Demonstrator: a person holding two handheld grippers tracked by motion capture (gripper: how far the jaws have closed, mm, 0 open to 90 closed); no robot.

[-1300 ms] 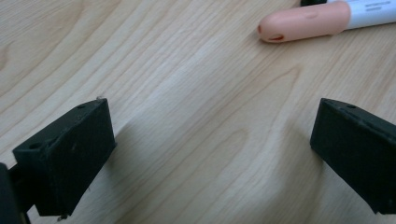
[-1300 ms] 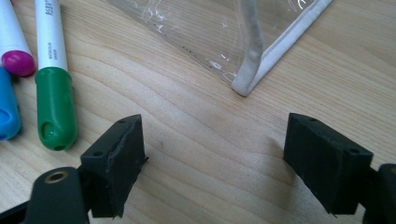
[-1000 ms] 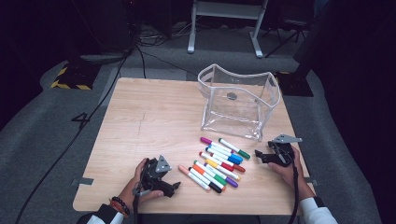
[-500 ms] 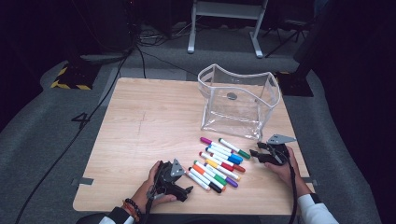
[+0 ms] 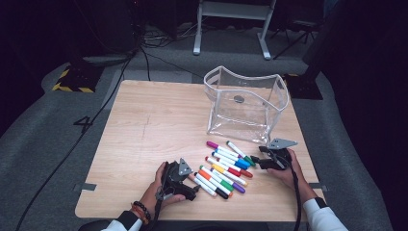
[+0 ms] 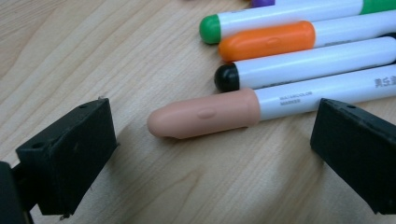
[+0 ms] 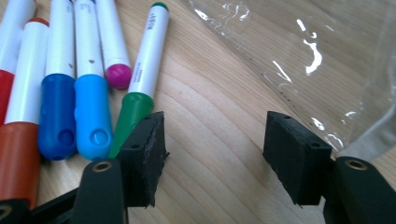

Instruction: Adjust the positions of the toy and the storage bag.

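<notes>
Markers (image 5: pixel 225 168) lie in a loose row on the wooden table (image 5: pixel 144 130), just in front of the clear plastic pouch (image 5: pixel 245 107), which stands open and upright toward the far right of the tabletop. We take the pouch as our landmark. Our left gripper (image 5: pixel 188 188) sits in front of the pouch and to its left, at the near-left end of the marker row. In the left gripper view its jaws are spread wide, and the peach-capped marker (image 6: pixel 205 113) lies on the wood between them, touched by neither. A black-capped marker (image 6: pixel 303 65), an orange-capped marker (image 6: pixel 268 40) and a green-capped marker (image 6: pixel 280 16) lie just beyond it, side by side. Our right gripper (image 5: pixel 257 160) rests just in front of the pouch's right corner. In the right gripper view its jaws also stand apart over bare wood, with the dark-green marker (image 7: pixel 140 88) touching the outer side of one jaw and the pouch's clear wall near the other.
</notes>
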